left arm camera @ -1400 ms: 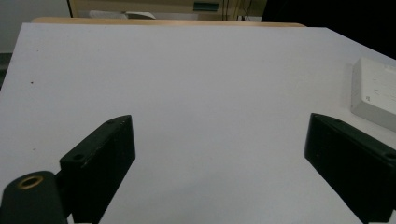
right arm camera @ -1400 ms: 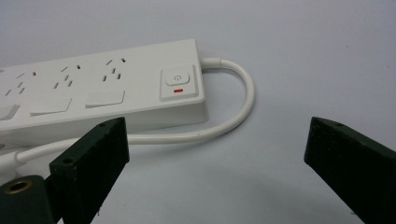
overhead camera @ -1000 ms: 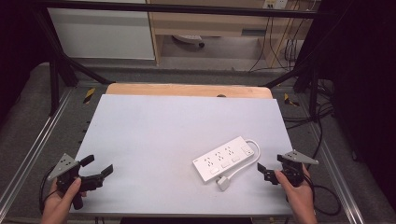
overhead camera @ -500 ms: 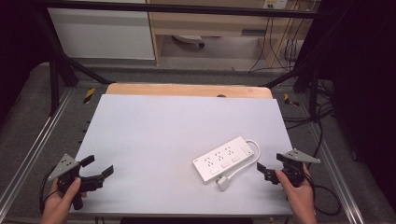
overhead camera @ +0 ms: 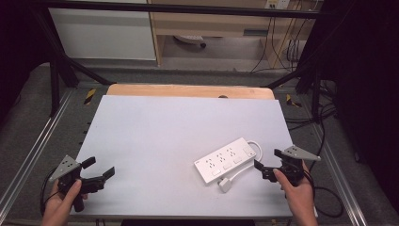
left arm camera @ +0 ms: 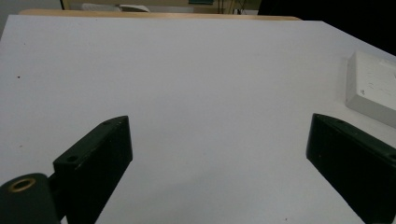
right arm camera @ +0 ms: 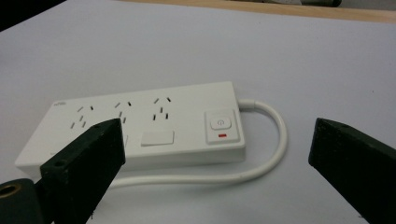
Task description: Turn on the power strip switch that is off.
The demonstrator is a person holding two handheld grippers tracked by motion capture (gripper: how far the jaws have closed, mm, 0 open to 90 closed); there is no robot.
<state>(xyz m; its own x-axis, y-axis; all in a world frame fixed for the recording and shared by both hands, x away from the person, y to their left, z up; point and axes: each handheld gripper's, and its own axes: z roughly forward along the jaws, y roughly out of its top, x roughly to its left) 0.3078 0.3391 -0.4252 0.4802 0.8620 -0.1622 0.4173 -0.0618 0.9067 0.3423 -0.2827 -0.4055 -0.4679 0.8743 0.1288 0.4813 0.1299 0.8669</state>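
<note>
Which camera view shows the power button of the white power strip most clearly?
The right gripper view: the power button faces the camera, with a red mark below it. In the high view the power strip lies whole, but the button is tiny. The left gripper view catches one corner of the strip.

High view: overhead, facing forward and down, distant. Left gripper view: low, near the pale grey flat tabletop (left arm camera: pixel 196 84). Right gripper view: low, close. All share the white rectangular plastic power strip (right arm camera: pixel 140 126).
</note>
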